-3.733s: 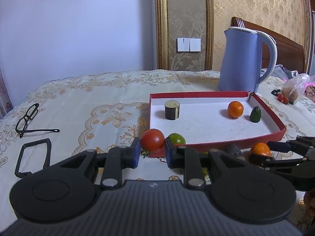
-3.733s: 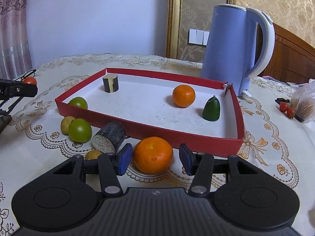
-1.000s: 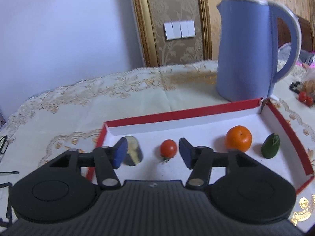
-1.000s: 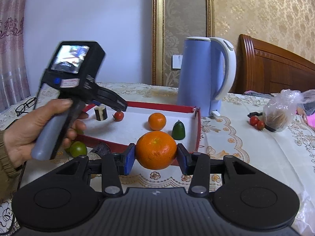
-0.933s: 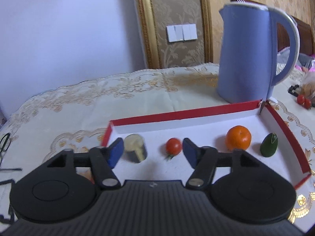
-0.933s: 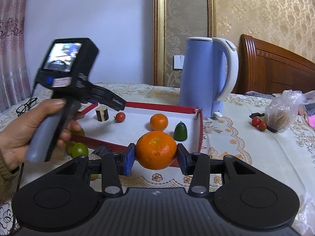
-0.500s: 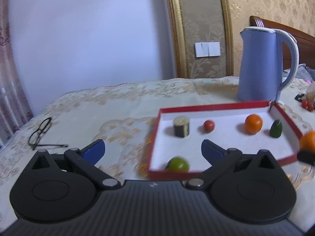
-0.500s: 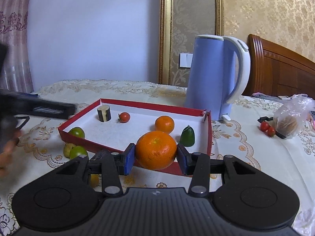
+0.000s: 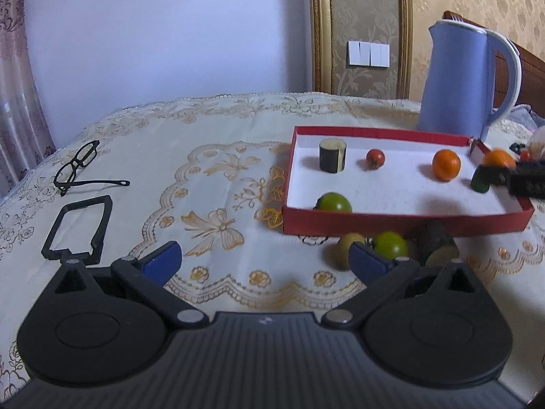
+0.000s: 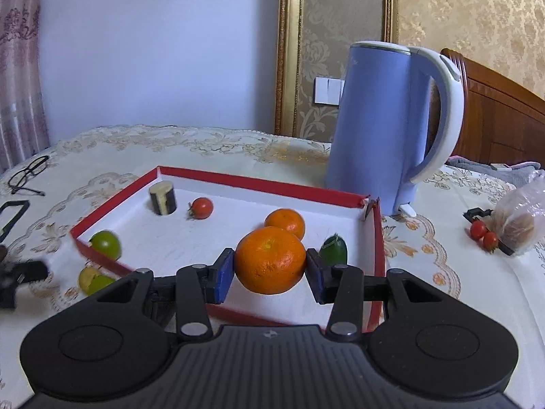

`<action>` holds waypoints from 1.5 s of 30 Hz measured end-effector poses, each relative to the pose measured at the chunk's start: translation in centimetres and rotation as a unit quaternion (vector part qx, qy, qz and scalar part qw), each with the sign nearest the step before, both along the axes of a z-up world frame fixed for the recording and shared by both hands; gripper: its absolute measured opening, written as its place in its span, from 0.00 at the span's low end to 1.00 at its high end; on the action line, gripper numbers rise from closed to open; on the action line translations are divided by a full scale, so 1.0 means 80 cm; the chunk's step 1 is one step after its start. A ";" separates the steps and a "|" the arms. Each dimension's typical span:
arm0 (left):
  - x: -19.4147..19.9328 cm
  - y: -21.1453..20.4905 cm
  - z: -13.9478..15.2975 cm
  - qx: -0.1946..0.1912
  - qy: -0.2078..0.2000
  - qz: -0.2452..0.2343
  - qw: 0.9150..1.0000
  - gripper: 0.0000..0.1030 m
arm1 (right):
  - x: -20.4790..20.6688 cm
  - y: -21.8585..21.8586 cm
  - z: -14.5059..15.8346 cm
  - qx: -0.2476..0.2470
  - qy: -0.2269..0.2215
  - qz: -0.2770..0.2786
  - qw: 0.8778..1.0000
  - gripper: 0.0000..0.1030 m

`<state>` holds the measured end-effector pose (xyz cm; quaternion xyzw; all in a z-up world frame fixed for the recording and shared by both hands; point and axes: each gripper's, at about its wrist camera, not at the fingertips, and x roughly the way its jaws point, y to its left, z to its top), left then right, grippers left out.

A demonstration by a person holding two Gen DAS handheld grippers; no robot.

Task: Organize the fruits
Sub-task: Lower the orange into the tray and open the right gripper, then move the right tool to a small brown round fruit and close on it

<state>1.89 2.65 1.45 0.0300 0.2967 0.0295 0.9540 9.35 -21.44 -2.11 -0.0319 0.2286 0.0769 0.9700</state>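
The right gripper (image 10: 269, 274) clamps a round orange tangerine (image 10: 270, 259) above the shallow red-walled white tray (image 10: 259, 184), while the left gripper (image 9: 265, 261) gapes empty, a motion-blurred dark shape beside it indistinct.

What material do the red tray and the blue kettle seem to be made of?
Red tray: probably cardboard, matte; thin folded walls, one corner split open. Blue kettle: likely plastic, smooth with a soft sheen, white moulded handle.

Plain pale-blue wall (image 9: 170, 34) behind table (image 9: 204, 143). Gilt frame (image 10: 289, 51) bordered gold damask wallpaper (image 10: 477, 6); white switch plate (image 9: 368, 54) on it. Pink curtain (image 9: 17, 85) left; wooden headboard (image 10: 500, 112) right.
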 end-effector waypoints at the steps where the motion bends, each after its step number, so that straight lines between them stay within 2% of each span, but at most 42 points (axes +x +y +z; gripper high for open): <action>1: 0.000 0.000 -0.001 0.001 0.002 -0.002 1.000 1.00 | 0.007 0.000 0.000 0.000 0.002 -0.003 1.000 0.43; 12: -0.005 0.001 -0.007 0.000 0.010 -0.015 1.000 1.00 | 0.066 0.004 -0.027 -0.017 0.046 -0.028 0.998 0.43; 16: -0.007 0.001 -0.005 -0.005 0.007 -0.020 1.000 1.00 | 0.048 0.002 -0.019 -0.017 0.026 -0.036 0.999 0.50; 19: -0.008 0.001 -0.003 -0.010 0.006 -0.027 1.000 1.00 | 0.023 0.001 -0.008 -0.021 0.003 -0.045 0.999 0.50; 23: -0.013 0.000 -0.001 -0.008 -0.006 -0.031 0.999 1.00 | -0.025 0.003 -0.004 0.006 -0.008 -0.026 1.000 0.50; 29: -0.015 -0.001 0.002 0.012 -0.022 -0.011 1.000 1.00 | -0.087 0.039 -0.021 -0.007 -0.009 0.005 1.000 0.50; 32: -0.013 0.007 0.003 0.003 -0.021 -0.007 1.000 1.00 | -0.093 0.056 -0.032 0.007 0.013 0.031 0.999 0.50; 35: -0.013 0.012 0.002 -0.004 -0.019 -0.006 1.000 1.00 | -0.089 0.073 -0.041 -0.002 0.029 0.050 0.998 0.50; 45: -0.013 0.021 -0.001 -0.011 -0.016 -0.002 1.000 1.00 | -0.087 0.094 -0.048 -0.008 0.040 0.074 0.996 0.46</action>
